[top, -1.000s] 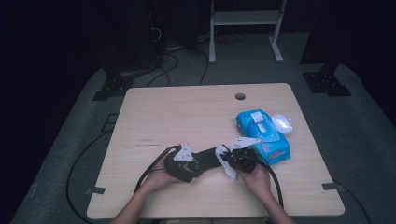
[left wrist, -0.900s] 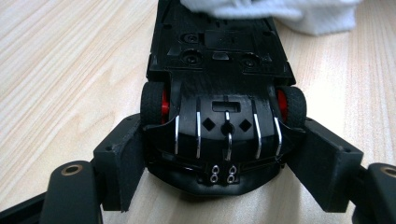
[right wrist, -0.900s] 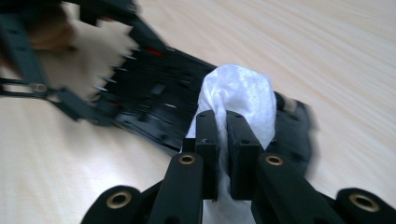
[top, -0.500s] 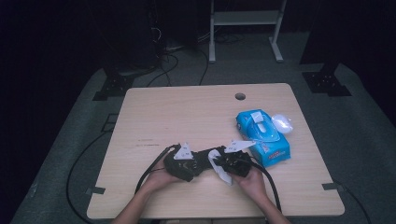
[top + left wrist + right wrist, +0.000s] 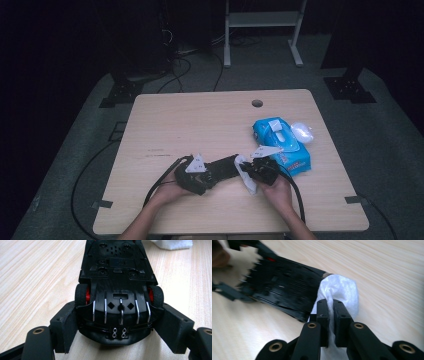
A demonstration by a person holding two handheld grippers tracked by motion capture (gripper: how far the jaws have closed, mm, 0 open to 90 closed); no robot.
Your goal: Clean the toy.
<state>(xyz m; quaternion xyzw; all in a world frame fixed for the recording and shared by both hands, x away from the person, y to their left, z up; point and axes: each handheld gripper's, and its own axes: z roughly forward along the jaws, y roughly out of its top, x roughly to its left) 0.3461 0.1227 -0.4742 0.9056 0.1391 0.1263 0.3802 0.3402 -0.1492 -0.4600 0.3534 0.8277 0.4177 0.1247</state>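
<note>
Wooden table (image 5: 200, 120), near edge: left gripper (image 5: 117, 325) jaws clamp an upturned black toy car (image 5: 117, 287), nose cut off; right gripper (image 5: 331, 315) jaws pinch a white wipe (image 5: 339, 290) against it; blue wipe pack (image 5: 280, 145) right side, contents hidden.

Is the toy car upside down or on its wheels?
Upside down: the toy car shows its screwed underside, held by the left gripper.

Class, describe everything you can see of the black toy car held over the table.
The black toy car looks like glossy plastic and lies upside down, its underside with screw holes, slots and silver ribs facing the camera. Black tyres on red hubs sit at both sides. The left tool clamps one end between its pads. At the far end a white wipe, pinched in the right tool, touches the body.
</note>
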